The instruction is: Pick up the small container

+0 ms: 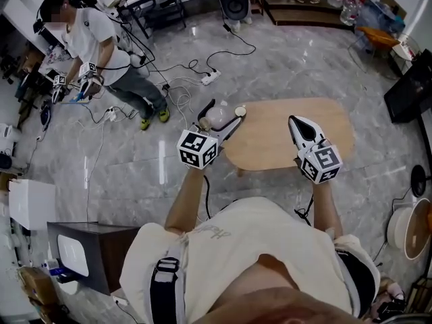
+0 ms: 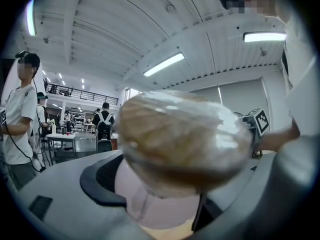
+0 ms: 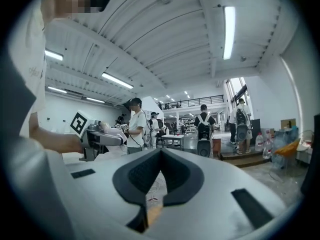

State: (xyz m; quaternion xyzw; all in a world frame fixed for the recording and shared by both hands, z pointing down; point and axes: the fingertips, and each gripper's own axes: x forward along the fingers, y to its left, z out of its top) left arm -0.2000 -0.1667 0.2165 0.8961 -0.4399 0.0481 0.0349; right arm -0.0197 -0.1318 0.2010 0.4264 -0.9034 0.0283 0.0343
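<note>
Pale marbled floor [image 1: 290, 66] across most of the head view, oval wooden bench [image 1: 283, 137] at centre. Large open hall; ribbed white ceiling with strip lights [image 2: 163, 64] only in the two gripper views, never in the head view.

At the left end of the bench in the head view: left gripper [image 1: 225, 110], fingers clamped on the small container [image 1: 217, 118]. Cannot tell there whether lifted or resting. In the left gripper view, filling the centre: a clear rounded tub, brownish on top, pressed between both fingers. At the right of that view, the other gripper's marker cube [image 2: 260, 120].

Right gripper [image 1: 302, 121] over the bench's right half, well apart from the container. In the right gripper view, fingers together at the tips, nothing between them.

Upper left of the head view: another person [image 1: 88, 39] in a white shirt. Near there, cables and a power strip [image 1: 210, 77] on the floor. Lower left, a dark cabinet [image 1: 88, 248]. Upper right, water bottles [image 1: 347, 2]. Centre of the right gripper view, distant people with backpacks [image 3: 203, 124].
</note>
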